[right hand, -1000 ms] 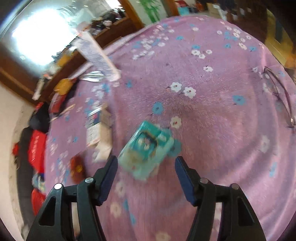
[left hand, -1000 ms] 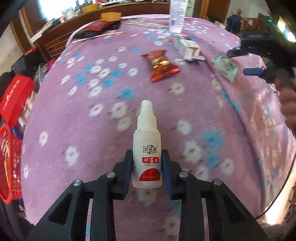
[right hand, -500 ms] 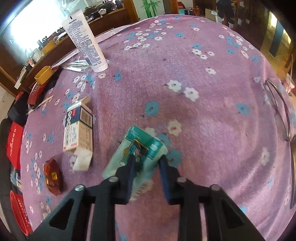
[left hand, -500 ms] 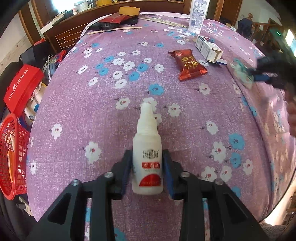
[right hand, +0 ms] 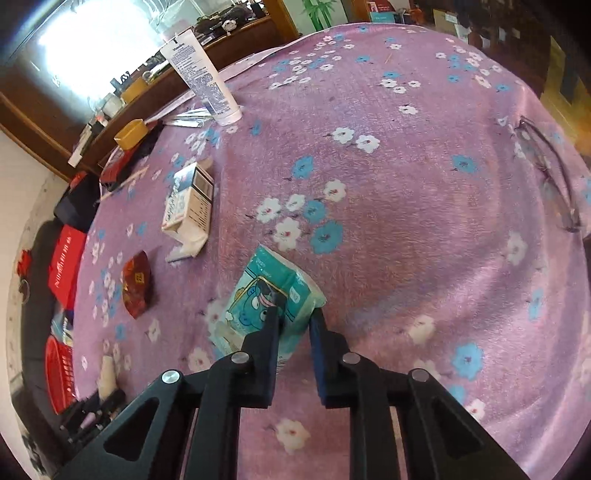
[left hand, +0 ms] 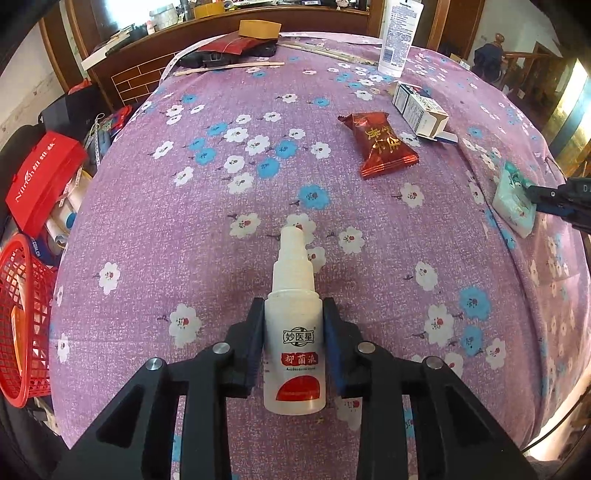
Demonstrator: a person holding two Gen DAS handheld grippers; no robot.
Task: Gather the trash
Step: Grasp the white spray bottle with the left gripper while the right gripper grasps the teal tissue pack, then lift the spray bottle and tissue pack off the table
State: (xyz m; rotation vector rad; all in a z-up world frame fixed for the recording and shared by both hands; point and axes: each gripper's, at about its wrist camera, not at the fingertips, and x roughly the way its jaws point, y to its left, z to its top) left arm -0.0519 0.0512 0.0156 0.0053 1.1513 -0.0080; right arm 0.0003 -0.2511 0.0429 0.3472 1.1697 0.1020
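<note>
Two grippers are in use, each holding one item over the table (left hand: 221,206), which is covered in a purple flowered cloth. The left gripper (left hand: 294,325), at lower centre of its own view, is clamped on one white spray bottle (left hand: 294,354), nozzle pointing up the frame; its jaws have been closing onto the bottle body. The right gripper (right hand: 293,325), at lower centre of its view, pinches one teal tissue pack (right hand: 266,295) by its near end; its jaws have just eased slightly wider, with the pack between them and the pads on it. Loose on the cloth: one red snack wrapper (left hand: 380,144), one opened small carton (left hand: 419,107) and one white lotion tube (left hand: 397,35) standing on its cap, all in the upper right of the left view. The same three appear at left and upper left of the right view: wrapper (right hand: 136,284), carton (right hand: 190,203), tube (right hand: 203,77). The left view alone shows the red basket's (left hand: 22,321) mesh clearly, at the left edge below the table, and the tissue pack (left hand: 515,203) with the right gripper's tips at the right edge. The right view alone shows one pair of glasses (right hand: 550,173) at the right edge of the cloth; the spray bottle there is only a pale blur at lower left.
</note>
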